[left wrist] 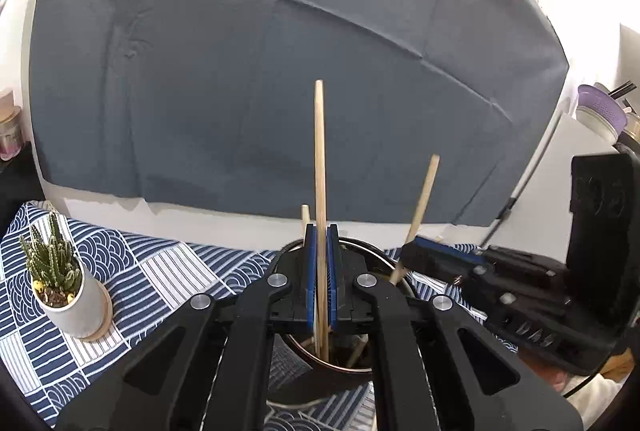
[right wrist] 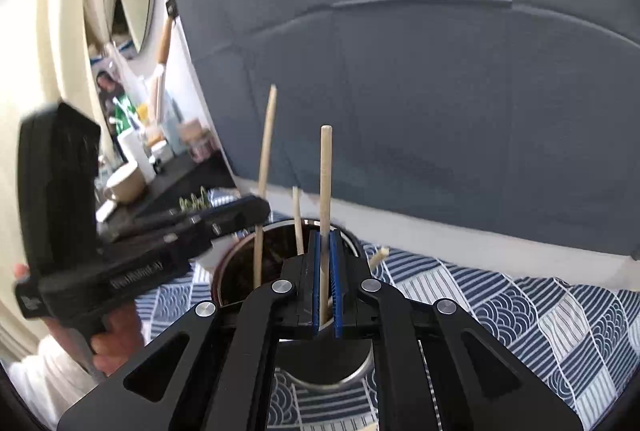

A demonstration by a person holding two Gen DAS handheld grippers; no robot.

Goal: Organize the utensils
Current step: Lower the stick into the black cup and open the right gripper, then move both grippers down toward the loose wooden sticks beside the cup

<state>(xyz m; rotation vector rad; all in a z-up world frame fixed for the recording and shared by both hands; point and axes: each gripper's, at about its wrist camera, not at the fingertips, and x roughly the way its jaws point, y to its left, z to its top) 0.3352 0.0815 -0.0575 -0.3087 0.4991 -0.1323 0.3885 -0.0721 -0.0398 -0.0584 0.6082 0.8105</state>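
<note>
Dark round holder [left wrist: 344, 359] with a metal rim standing on the blue-and-white patterned cloth [left wrist: 132, 271]; seen from the right wrist as the same holder [right wrist: 240, 263], dark inside. Several wooden chopsticks inside it, lower ends down in the dark interior, upper ends sticking up above the rim. A loose short chopstick [left wrist: 305, 217] leaning just behind the left claw, also rising out of the holder.

Left gripper [left wrist: 320, 251] pinched tight on one long chopstick [left wrist: 319, 151], blue pads pressed to either side of it, stick upright and passing down between the pads into the holder. Right gripper [right wrist: 327, 255] likewise clamped narrow on a second chopstick [right wrist: 325, 183], upright, lower end reaching into the holder. Both claws directly over the holder's mouth, side by side; right claw visible in the left view as the black body [left wrist: 440, 259] gripping its tilted stick [left wrist: 422, 203].

Off to the left on the cloth, well apart from the holder: small cactus [left wrist: 52, 259] in a white pot [left wrist: 76, 307] on a wooden saucer. Grey fabric backdrop [left wrist: 280, 91] behind.
</note>
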